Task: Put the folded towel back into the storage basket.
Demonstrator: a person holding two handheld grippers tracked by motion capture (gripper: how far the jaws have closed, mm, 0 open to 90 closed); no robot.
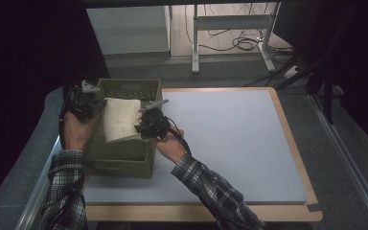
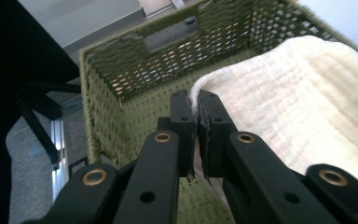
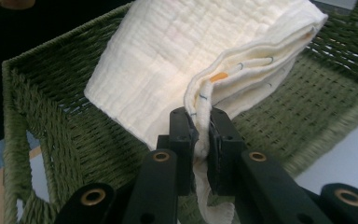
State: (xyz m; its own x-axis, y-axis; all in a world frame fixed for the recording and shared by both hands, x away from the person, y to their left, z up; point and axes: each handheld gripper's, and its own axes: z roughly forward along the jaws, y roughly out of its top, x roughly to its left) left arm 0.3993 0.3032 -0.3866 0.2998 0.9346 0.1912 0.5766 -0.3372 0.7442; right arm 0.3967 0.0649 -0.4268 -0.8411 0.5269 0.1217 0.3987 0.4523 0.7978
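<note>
A folded cream cloth [image 1: 120, 118] hangs over the open top of a green woven basket [image 1: 124, 160] at the table's left. My left gripper [image 1: 96, 106] is shut on the cloth's left edge, and the black jaws pinch that edge [image 2: 196, 100] in the left gripper view. My right gripper [image 1: 141, 125] is shut on the cloth's right edge, where several folded layers [image 3: 202, 105] sit between its pads [image 3: 182, 122]. The cloth [image 3: 177, 56] sags between the two grippers above the basket's inside [image 3: 279, 107].
The basket stands on a pale blue mat [image 1: 230, 139] covering a wooden-edged table [image 1: 297, 139]. A grey padded border [image 1: 33, 158] runs along the left. Beyond the table stand a desk frame [image 1: 230, 28] with cables and a dark tripod [image 1: 326, 62].
</note>
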